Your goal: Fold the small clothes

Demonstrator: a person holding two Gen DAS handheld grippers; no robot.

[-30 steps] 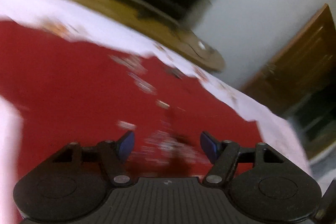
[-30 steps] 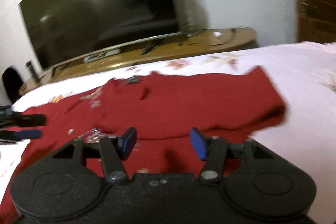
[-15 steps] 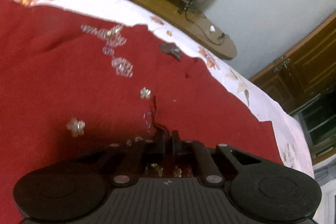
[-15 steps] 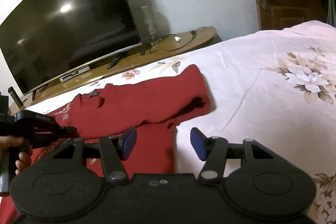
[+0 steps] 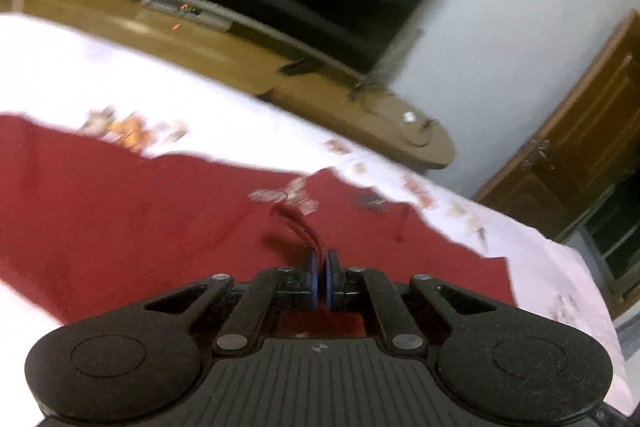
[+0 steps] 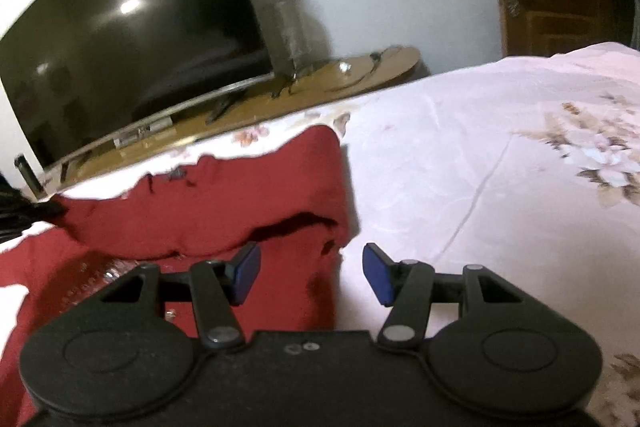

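Two grippers are at work on one dark red knit garment with sequin trim (image 5: 132, 211), spread on the bed's pale floral sheet (image 6: 460, 155). Our left gripper (image 5: 321, 277) has its jaws pressed together on a pinch of the red cloth, with a small ridge and some threads rising just ahead of the tips; the rest of the garment spreads ahead of these jaws and to both sides.

Our right gripper (image 6: 311, 277) has its jaws wide and holds nothing. From here a folded-over flap of the garment runs crosswise just ahead of the jaws and mostly to their left, and its right edge lines up roughly with the gap between them. Bare sheet lies ahead and to the right.

We judge the right gripper nearer that free right edge, so the next fold probably turns on bringing it slightly left to straddle it.
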